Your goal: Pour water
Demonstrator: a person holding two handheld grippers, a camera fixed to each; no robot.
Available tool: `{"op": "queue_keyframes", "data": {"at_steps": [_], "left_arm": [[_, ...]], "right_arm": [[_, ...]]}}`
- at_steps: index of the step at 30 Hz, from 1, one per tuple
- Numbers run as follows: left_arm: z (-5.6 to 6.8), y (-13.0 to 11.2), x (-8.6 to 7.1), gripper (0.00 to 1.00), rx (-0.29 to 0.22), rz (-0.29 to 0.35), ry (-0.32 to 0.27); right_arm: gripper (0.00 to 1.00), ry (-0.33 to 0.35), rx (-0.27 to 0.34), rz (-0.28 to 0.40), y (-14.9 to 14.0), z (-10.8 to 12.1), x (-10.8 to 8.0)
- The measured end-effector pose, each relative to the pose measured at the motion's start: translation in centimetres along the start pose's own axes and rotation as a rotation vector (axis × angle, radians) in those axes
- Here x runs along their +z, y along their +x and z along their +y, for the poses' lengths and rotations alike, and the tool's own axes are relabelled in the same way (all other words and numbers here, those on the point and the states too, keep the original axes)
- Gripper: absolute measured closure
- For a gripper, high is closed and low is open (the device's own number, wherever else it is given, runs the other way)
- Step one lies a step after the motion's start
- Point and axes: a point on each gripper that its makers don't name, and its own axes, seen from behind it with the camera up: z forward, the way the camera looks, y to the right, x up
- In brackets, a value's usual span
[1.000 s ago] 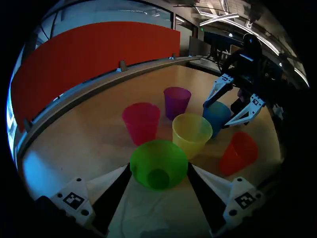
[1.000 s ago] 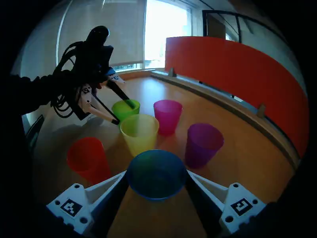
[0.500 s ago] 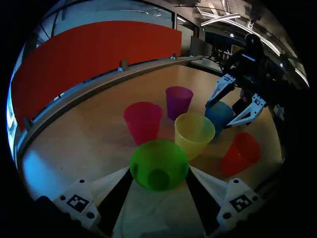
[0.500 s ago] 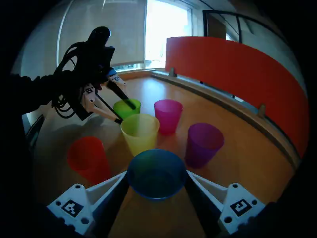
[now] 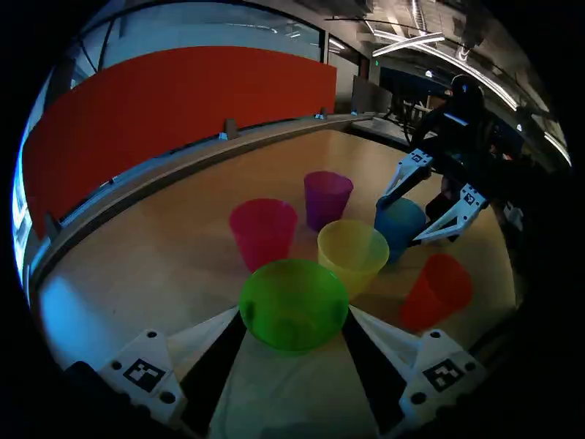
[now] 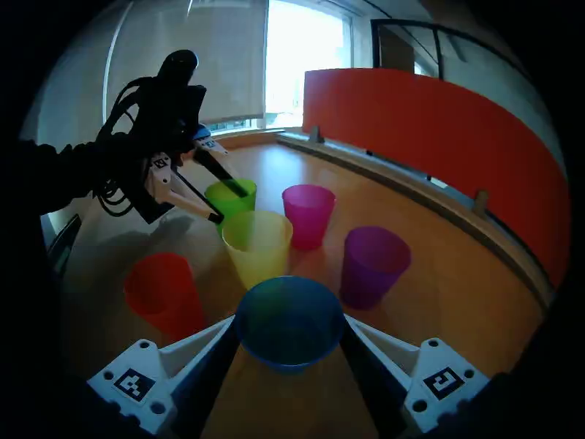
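While both cups stand upright in my grip, I judge the pouring itself not yet begun. My left gripper [image 5: 292,323] is clenched on the translucent green plastic cup [image 5: 294,293], one finger pressing each side of its wall. My right gripper [image 6: 289,333] clasps the translucent blue plastic cup [image 6: 289,314] the same way. In the right gripper view the green cup sits at the far side of the cluster. In the left gripper view the blue one is beyond the translucent yellow plastic cup [image 5: 353,252].

The yellow cup stands between my two cups on the pale wooden table [image 5: 175,249]. The pink plastic cup [image 5: 263,230] and the purple plastic cup [image 5: 327,197] stand just beside it. The orange plastic cup [image 5: 437,289] stands a little apart on the other side. Whether my cups rest on the table or hang just above it, I cannot tell. Nor can I make out water in any cup.

So the grasping is done. What is left, as I judge it, is lifting one held cup, bringing its rim over a receiving cup, and tipping it.
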Motion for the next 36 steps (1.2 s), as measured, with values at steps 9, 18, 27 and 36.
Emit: {"op": "queue_keyframes", "data": {"at_steps": [9, 18, 27, 36], "left_arm": [[0.8, 3.0, -2.9, 0.14, -0.007, 0.078, 0.018], [2.3, 6.6, -7.0, 0.14, 0.018, 0.189, 0.054], [3.2, 9.5, -11.1, 0.14, 0.008, 0.309, 0.094], [4.7, 11.4, -13.6, 0.14, 0.003, 0.401, 0.099]], "right_arm": [[0.08, -0.026, -0.001, 0.062, 2.9, -0.4, -2.7], [0.08, -0.066, 0.002, 0.16, 7.0, -1.1, -6.4], [0.08, -0.088, 0.004, 0.248, 10.1, -2.0, -9.2], [0.08, -0.105, 0.002, 0.342, 12.7, -2.8, -11.3]]}}
